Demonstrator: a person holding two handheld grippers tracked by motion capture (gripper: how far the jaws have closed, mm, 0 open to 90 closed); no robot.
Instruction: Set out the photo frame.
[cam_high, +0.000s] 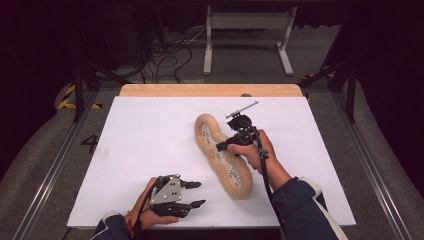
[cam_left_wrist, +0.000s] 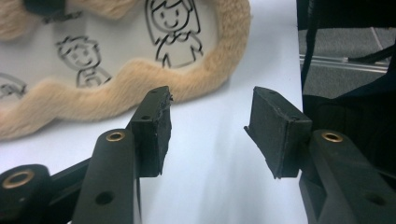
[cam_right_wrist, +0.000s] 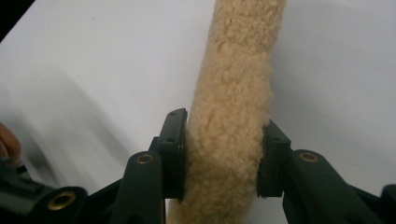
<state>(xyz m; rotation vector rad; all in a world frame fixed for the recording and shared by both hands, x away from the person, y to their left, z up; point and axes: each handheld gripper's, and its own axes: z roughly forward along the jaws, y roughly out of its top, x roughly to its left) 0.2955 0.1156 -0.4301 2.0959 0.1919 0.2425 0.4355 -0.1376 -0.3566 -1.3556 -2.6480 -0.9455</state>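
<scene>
1. The fleece-edged insole (cam_high: 223, 156) lies in the middle right of the high view on the white table (cam_high: 140, 150), running from upper left to lower right, with cartoon figures printed on its pale inner face.
2. The right gripper (cam_high: 223, 145) sits at the insole's middle; in the right gripper view its jaws press both sides of the fleece rim (cam_right_wrist: 232, 116), so it grips the insole by its edge.
3. The left gripper (cam_high: 197, 194) rests at the lower left of the high view, jaws spread wide with nothing between them, a little apart from the insole's near end (cam_left_wrist: 196, 70).
4. The step in hand looks like the grasp itself, before any lift or turn.
5. The next move likely calls for a steady pinch, since soft fleece can slip, with the left gripper taking the near end if a 2nd hold is needed.
</scene>
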